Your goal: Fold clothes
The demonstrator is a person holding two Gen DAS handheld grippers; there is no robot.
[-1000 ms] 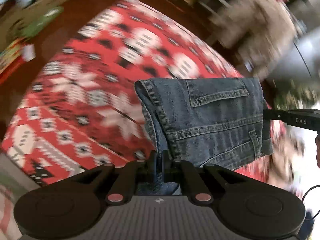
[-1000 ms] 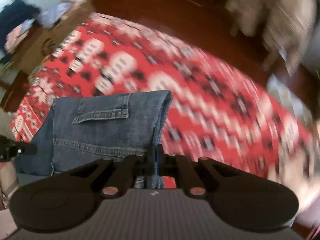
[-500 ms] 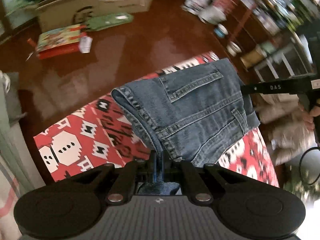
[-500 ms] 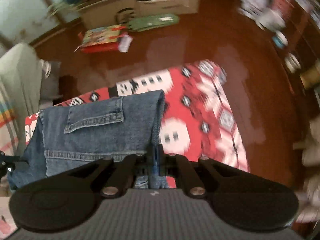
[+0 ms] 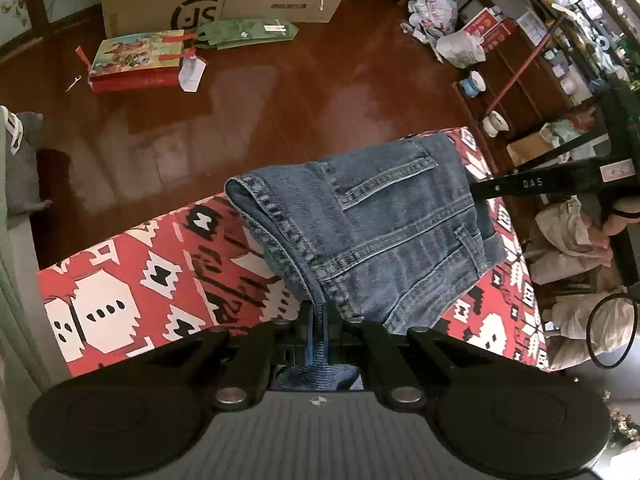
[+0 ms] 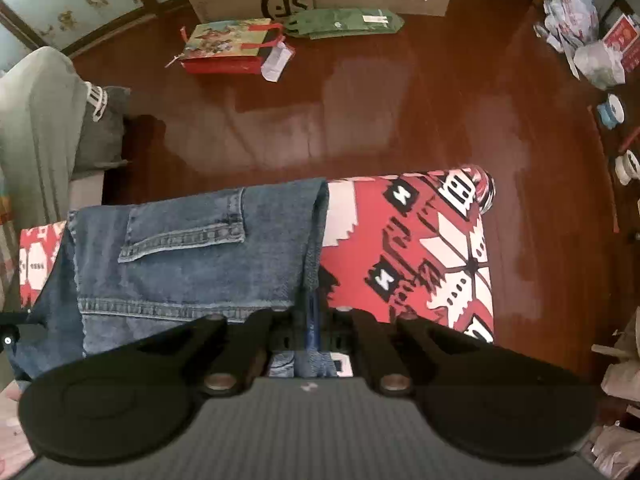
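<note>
Blue denim jeans [image 5: 384, 236] hang stretched between both grippers above a red patterned cloth [image 5: 132, 280]. My left gripper [image 5: 318, 320] is shut on one corner of the waistband. The right gripper [image 5: 480, 190] reaches in from the right of the left wrist view and pinches the opposite corner. In the right wrist view the jeans [image 6: 192, 260] fill the left half, back pocket showing, and my right gripper [image 6: 314, 320] is shut on the denim edge. The left gripper [image 6: 8, 326] barely shows at that view's left edge. The legs of the jeans are hidden below.
The red patterned cloth [image 6: 420, 248] covers a low surface ending at a dark wooden floor [image 6: 360, 120]. Cardboard boxes [image 5: 160, 0], a picture gift bag [image 5: 136, 60] and a green bag [image 5: 248, 32] lie beyond. Cluttered shelves [image 5: 540, 60] stand right; a grey-green sofa [image 6: 36, 128] left.
Both grippers have carried the jeans toward the far end of the red cloth, so the floor and boxes now fill the view. The grips have not changed.
</note>
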